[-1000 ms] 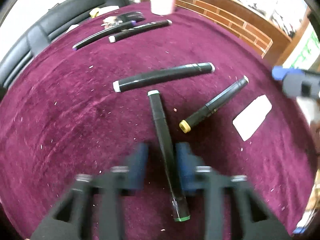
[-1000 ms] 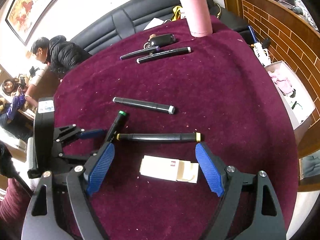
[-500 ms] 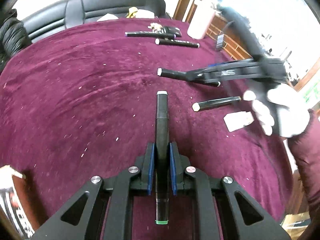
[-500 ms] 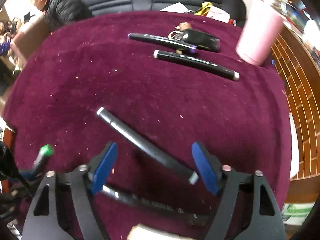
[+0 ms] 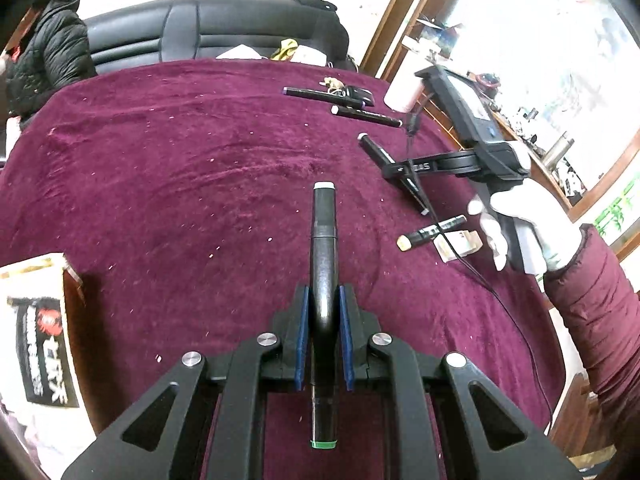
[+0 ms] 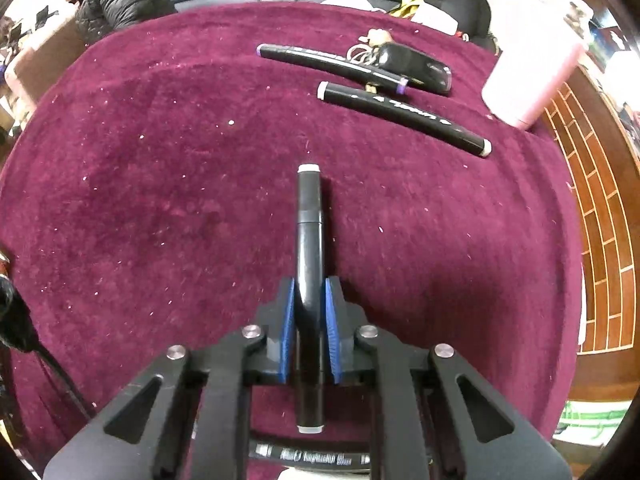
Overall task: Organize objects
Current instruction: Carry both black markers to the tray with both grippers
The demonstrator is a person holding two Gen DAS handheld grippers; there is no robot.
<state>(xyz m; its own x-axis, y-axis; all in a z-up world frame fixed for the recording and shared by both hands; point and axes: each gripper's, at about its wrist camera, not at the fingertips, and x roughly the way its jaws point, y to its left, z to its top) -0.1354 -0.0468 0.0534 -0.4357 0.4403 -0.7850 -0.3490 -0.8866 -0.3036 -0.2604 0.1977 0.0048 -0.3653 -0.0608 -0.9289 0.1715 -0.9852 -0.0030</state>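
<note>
Left gripper (image 5: 323,320) — blue pads clamped on the barrel of a black marker with a green end cap (image 5: 323,280), held clear above the maroon cloth (image 5: 160,200); its white tip points toward the far edge.

Right gripper (image 6: 309,316) — jaws have just been closing and now pinch a second black marker with white ends (image 6: 309,248), lying along the fingers just over the cloth. The gloved right hand (image 5: 516,220) and burgundy sleeve (image 5: 592,320) show in the left view.

On the cloth, near the right gripper: yellow-capped marker (image 5: 432,232), touching or just beside a small cream box (image 5: 458,245) — contact hard to judge.

Far edge: purple-capped marker (image 6: 332,63) against a black key fob (image 6: 416,67); white-capped marker (image 6: 404,118) just beside them; pink bottle (image 6: 532,80) to their right.

Beyond: black sofa (image 5: 208,32).
</note>
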